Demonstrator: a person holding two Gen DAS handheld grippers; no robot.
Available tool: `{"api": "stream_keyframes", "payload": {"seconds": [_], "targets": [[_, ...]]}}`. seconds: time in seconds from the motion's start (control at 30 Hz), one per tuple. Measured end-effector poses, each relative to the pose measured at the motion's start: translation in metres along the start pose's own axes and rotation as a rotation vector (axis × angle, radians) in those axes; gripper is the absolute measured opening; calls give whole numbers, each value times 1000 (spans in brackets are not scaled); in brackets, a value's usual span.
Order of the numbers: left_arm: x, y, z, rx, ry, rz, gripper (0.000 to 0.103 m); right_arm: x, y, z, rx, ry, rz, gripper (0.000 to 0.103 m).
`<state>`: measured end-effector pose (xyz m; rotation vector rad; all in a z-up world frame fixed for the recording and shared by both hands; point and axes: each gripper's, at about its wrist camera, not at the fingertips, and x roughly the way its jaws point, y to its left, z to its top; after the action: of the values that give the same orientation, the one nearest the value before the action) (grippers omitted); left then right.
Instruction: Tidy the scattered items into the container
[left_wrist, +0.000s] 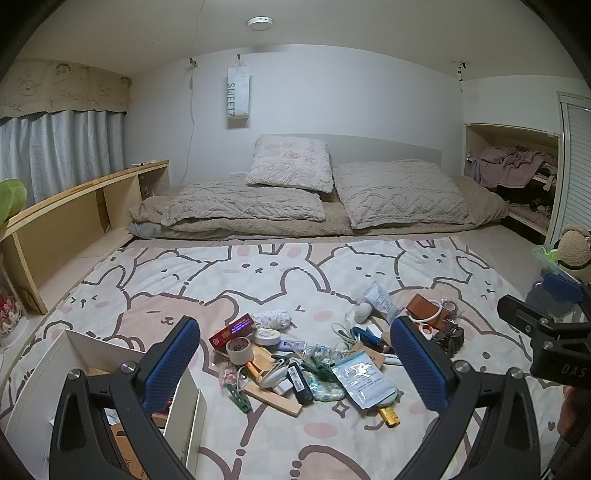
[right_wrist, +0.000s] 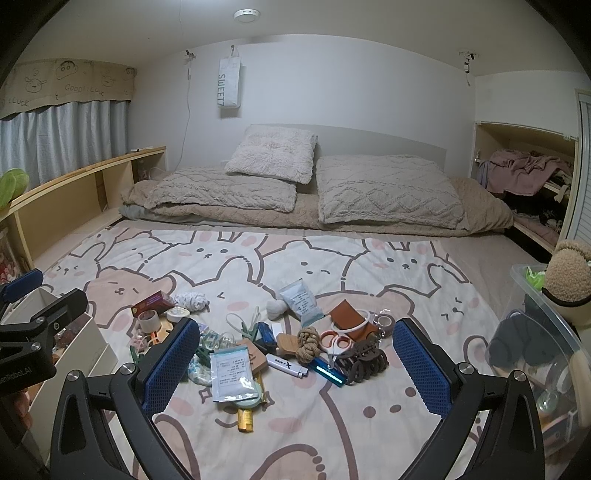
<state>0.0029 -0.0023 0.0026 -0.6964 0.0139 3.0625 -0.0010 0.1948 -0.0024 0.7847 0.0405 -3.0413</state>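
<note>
Left gripper (left_wrist: 295, 362) and right gripper (right_wrist: 295, 363) both spread wide, holding nothing, above the scattered items (right_wrist: 295, 347) heaped mid-blanket (right_wrist: 369, 435), white container (left_wrist: 184, 402) at the blanket's left edge, clear bin (right_wrist: 546, 332) at right edge.

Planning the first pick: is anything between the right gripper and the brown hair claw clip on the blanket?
Nothing visible blocks it. The right gripper hangs open above the blanket, and the brown claw clip lies on top of the pile between the fingers' line of view, uncovered. A teal bar touches its left edge.
</note>
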Motion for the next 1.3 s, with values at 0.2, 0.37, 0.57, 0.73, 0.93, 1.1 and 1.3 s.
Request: {"api": "stream_keyframes", "payload": {"seconds": [0.2, 0.37, 0.57, 0.73, 0.93, 1.1, 1.3], "targets": [[0, 0, 0, 0, 0, -1, 103, 1, 1, -1, 4, -1, -1, 103], [0, 0, 1, 8, -5, 8, 103, 1, -1, 1, 3, -10, -9, 103], [-2, 18, 3, -23, -26, 22, 103, -3, -5, 18, -10, -30, -13, 103], [1, 36, 6, -55, -31, 67, 103, -4, -6, 31, -51, -51, -37, 103], [15, 51, 5, -89, 2, 69, 103, 14, -15, 46, -41, -55, -63, 103], [37, 58, 1, -77, 36, 98, 103, 32, -25, 55, -11, -48, -58, 103], [61, 59, -7, -55, 68, 94, 103, 53, -34, 47, 61, -39, -7, 103]]}}
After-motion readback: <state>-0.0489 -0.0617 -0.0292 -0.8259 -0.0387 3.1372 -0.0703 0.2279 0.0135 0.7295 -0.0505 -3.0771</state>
